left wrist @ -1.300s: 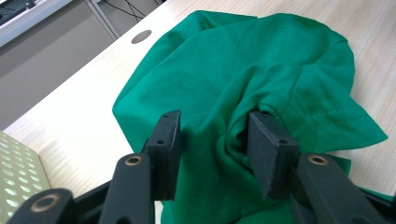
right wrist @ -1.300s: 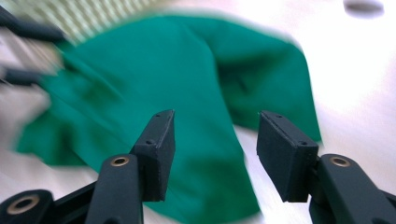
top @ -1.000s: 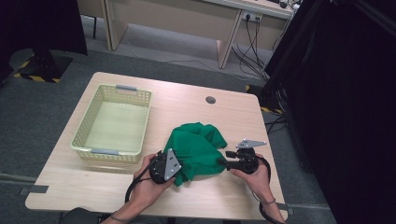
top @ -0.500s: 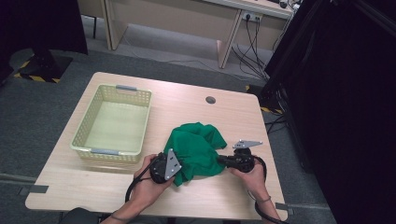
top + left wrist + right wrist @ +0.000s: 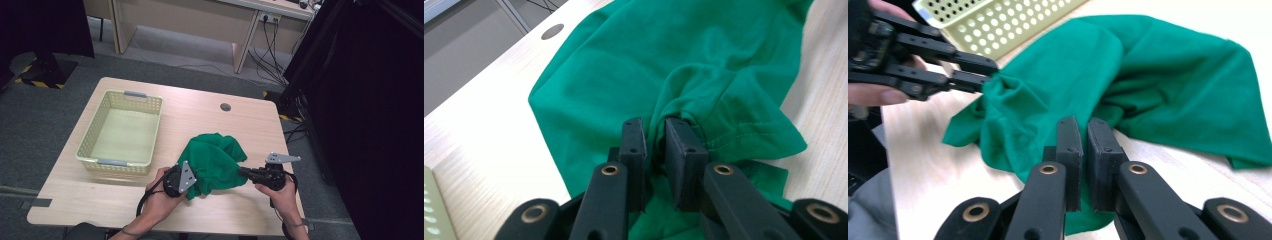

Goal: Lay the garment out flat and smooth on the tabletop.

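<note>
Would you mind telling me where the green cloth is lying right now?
In the high view, the green cloth lies crumpled on the table's near right part, right of the yellow basket, between the left tool and right tool, both pinching it.

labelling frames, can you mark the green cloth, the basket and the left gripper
green cloth [image 5: 215,160], high view, on the middle of its bunched fabric
basket [image 5: 119,163], high view, on its near rim
left gripper [image 5: 655,131], left gripper view, between its fingertips, pinching a fold

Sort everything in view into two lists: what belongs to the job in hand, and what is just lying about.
In the job:
green cloth
left gripper, jaws pinching a fold of it
right gripper, jaws shut on its edge

Just lying about:
yellow basket
table
desk behind
floor cables
</note>
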A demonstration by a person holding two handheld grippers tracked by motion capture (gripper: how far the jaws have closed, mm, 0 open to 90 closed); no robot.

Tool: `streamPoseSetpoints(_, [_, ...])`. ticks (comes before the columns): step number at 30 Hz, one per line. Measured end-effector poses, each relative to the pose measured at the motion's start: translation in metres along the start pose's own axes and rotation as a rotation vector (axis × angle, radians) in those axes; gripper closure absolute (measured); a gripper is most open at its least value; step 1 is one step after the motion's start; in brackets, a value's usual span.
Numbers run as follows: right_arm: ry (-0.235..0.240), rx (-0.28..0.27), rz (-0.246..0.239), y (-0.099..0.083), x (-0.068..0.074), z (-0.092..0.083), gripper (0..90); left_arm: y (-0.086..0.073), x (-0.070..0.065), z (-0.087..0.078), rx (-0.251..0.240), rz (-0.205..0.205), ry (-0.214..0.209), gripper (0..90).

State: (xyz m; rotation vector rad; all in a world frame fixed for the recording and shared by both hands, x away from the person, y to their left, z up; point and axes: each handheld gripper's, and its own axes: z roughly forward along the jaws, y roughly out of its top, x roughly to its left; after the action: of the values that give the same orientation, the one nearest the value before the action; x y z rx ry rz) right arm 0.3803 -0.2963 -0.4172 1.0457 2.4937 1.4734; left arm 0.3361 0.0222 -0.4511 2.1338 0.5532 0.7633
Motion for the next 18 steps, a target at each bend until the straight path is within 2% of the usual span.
streamPoseSetpoints(7, [0.026,-0.029,-0.016,-0.004,0.014,-0.019,85.5,0.002,-0.004,-0.001,-0.011,0.011,-0.028,79.8])
streamPoseSetpoints(11, [0.034,-0.055,-0.034,-0.003,0.022,-0.031,85.5,0.004,-0.006,-0.005,-0.029,0.003,-0.041,81.0])
streamPoseSetpoints(18, [0.049,-0.130,-0.050,0.017,0.028,-0.044,85.5,0.015,-0.005,-0.010,-0.077,0.000,-0.035,83.2])
